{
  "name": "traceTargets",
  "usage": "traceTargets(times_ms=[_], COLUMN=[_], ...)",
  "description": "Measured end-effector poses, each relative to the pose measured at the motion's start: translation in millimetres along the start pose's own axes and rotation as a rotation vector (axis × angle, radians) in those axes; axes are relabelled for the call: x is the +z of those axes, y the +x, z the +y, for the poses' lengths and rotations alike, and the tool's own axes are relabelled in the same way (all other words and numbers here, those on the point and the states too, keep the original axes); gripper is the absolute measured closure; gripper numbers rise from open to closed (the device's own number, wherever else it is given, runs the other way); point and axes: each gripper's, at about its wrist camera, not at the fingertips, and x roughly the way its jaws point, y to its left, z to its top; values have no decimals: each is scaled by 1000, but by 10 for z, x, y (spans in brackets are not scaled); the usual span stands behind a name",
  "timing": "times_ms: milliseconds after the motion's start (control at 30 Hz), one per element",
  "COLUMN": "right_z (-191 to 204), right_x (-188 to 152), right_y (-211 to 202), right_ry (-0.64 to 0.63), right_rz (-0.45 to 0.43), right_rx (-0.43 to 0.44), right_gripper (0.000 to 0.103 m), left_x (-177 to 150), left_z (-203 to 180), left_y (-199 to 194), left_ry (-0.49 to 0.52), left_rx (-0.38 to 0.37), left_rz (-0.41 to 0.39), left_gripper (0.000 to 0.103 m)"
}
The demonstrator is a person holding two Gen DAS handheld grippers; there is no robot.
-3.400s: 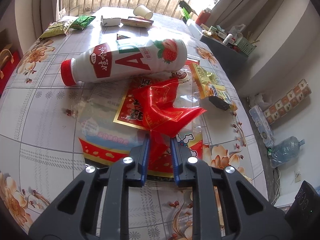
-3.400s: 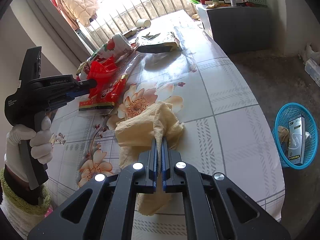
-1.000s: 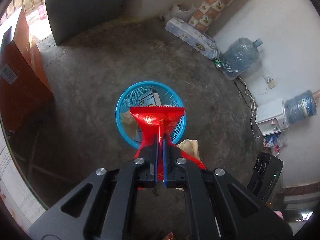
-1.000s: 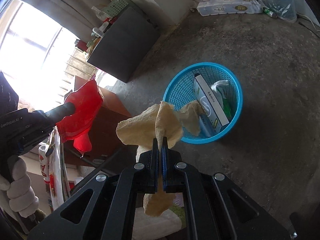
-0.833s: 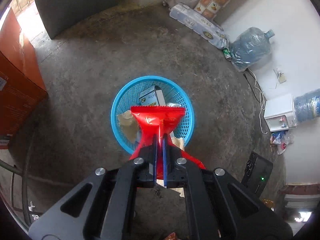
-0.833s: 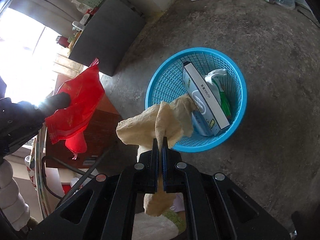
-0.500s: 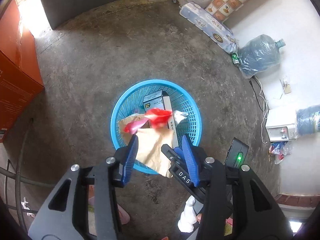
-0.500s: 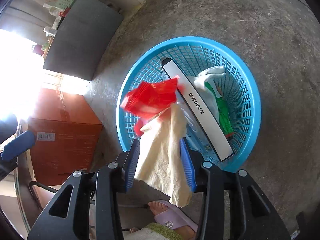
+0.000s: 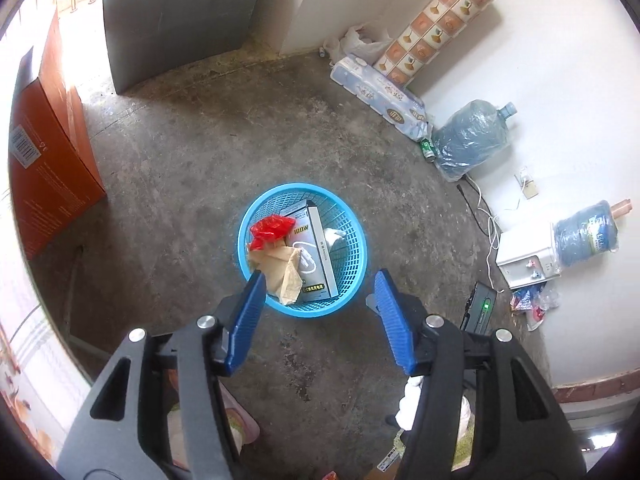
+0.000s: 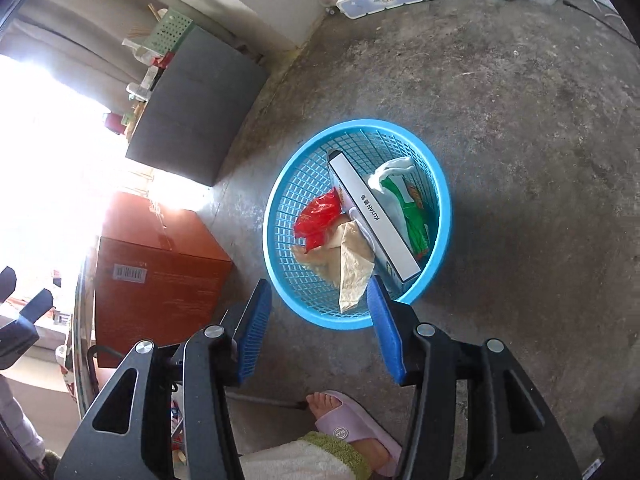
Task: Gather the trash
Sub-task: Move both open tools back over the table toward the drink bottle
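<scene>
Left gripper (image 9: 320,308): jaws apart, having just been opening, nothing between the blue pads. Right gripper (image 10: 318,312): jaws likewise apart, just opened further, pads empty.

Both grippers point down at the blue basket (image 9: 352,264) on the concrete floor (image 9: 200,152). Basket contents:
- red wrapper (image 9: 271,229), at the left side, lying on top of the tan paper.
- tan paper (image 9: 282,270), crumpled, at the near-left side; one corner reaches the near rim.
- white box (image 10: 374,216), leaning across the middle. Legible text: "100W" on the face, "KUYAN" on the spine.
- green-and-white bag (image 10: 404,200), right of the box.

Clearance: bare floor surrounds the basket on all sides. An orange carton (image 9: 44,152) with a barcode label stands well to the left. A dark cabinet (image 9: 176,20) stands far left. A tissue-roll pack (image 9: 380,96) and a water jug (image 9: 468,140) lie along the far right wall. A foot in a pink slipper (image 10: 348,424) stands near, just behind the right gripper.
</scene>
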Motion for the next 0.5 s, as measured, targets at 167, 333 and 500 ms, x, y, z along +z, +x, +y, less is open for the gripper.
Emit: traceTargets(times_ms=[167, 333, 500], right_z=[220, 567, 1092], right_x=[-302, -587, -825], right_y=[-513, -894, -1160], right_ry=[-84, -188, -318], right_rz=[-13, 5, 42], right_rx=[36, 82, 132], right_gripper=[47, 42, 40], left_x=[-583, -1378, -2180], left_z=[206, 647, 1188], left_y=[-903, -1783, -2460], left_ry=[7, -86, -265], left_rx=[-1, 80, 159], left_rz=[-120, -297, -408], left_gripper=[40, 33, 32])
